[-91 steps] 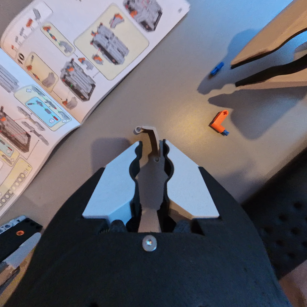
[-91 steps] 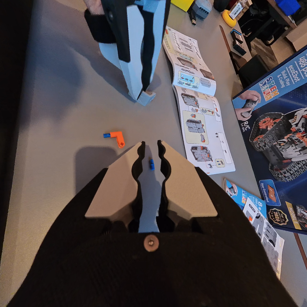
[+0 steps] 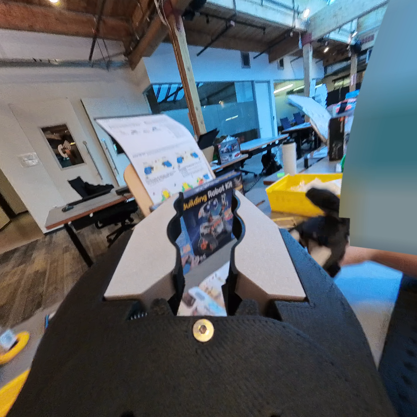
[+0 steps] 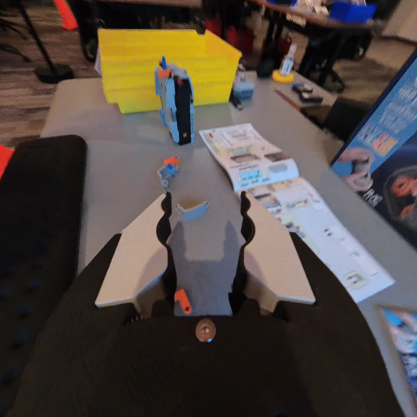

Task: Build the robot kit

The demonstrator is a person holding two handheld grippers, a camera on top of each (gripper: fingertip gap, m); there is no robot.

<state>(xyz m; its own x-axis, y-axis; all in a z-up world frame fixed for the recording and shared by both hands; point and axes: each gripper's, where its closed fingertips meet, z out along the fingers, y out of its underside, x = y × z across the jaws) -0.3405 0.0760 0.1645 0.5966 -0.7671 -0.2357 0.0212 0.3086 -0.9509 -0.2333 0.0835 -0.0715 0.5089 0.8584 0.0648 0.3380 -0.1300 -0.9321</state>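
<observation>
Grey tabletop (image 4: 126, 140): yellow plastic bin (image 4: 158, 65) at far end. Right gripper (image 4: 204, 196) wide, empty; flat grey plastic piece (image 4: 191, 211) lies crosswise just ahead between its fingertips. Left gripper (image 3: 206, 198) raised, parted, empty, facing blue cardboard box (image 3: 208, 223).

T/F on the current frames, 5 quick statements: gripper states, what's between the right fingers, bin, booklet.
1. The right gripper is open and holds nothing. True.
2. A small grey flat part lies on the table near the right gripper's fingertips. True.
3. The yellow bin stands at the table's near edge. False: it sits at the far end, behind the upright grey and black assembly.
4. The instruction booklet is closed. False: it lies open.
5. The left gripper is shut on an orange piece. False: it is open and empty.
</observation>
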